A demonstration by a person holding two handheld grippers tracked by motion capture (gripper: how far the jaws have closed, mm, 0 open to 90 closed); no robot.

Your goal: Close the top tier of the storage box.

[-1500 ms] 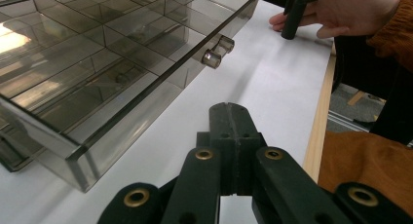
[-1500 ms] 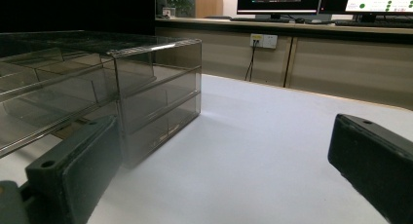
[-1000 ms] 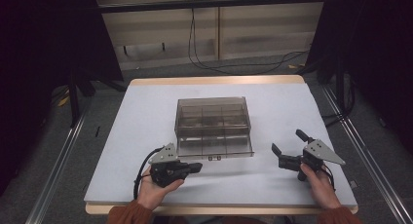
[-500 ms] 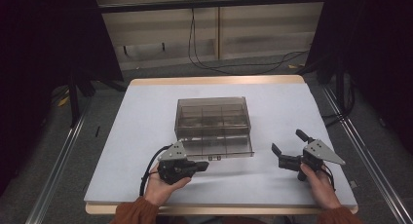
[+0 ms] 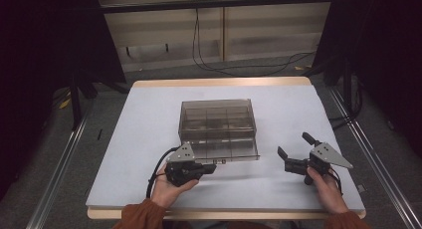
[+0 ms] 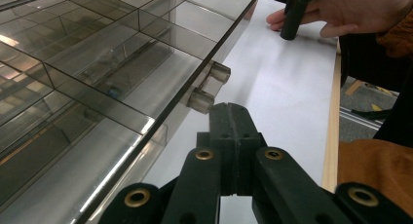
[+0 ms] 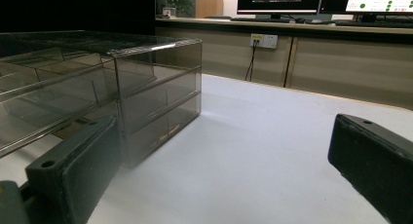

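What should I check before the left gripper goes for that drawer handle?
1. Left gripper lined up with the drawer handle: ok, handle just ahead of its tips.
2. Left jaws open enough to take the handle: not ok, they are shut.
3. Drawer partly pulled out of the clear box: ok.
4. Right gripper out of the way: ok, open, apart from the box.
5. Drawer contents: cannot tell.
6. Table in front of the drawer free: ok.

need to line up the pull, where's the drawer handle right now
In the left gripper view the clear drawer handle juts from the pulled-out drawer's front edge, just beyond the shut left gripper.
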